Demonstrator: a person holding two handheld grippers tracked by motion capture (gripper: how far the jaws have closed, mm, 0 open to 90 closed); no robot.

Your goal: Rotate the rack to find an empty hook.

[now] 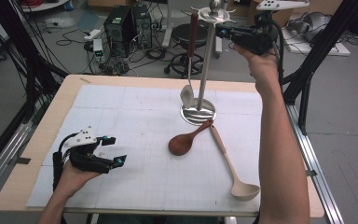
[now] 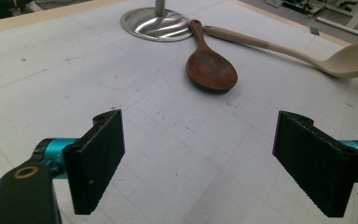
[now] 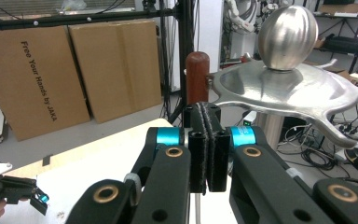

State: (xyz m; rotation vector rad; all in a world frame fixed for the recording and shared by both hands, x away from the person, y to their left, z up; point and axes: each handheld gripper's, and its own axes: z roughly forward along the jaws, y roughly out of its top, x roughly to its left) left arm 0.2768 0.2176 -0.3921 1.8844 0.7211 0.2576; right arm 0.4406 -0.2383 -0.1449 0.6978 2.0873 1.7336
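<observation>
The right hand-held gripper (image 1: 223, 31) is raised beside the top of the metal stand (image 1: 205, 70), its 2 jaws pressed together with nothing between them. Just past its tips, a spoon (image 1: 189, 65) with a brown handle hangs from the stand's top disc (image 3: 289, 91). The left hand-held gripper (image 1: 114, 149) rests low over the surface (image 1: 135, 186), jaws wide and empty. A brown wooden spoon (image 1: 185, 141) and a cream ladle (image 1: 233, 165) lie near the stand's base, their handle ends close together.
</observation>
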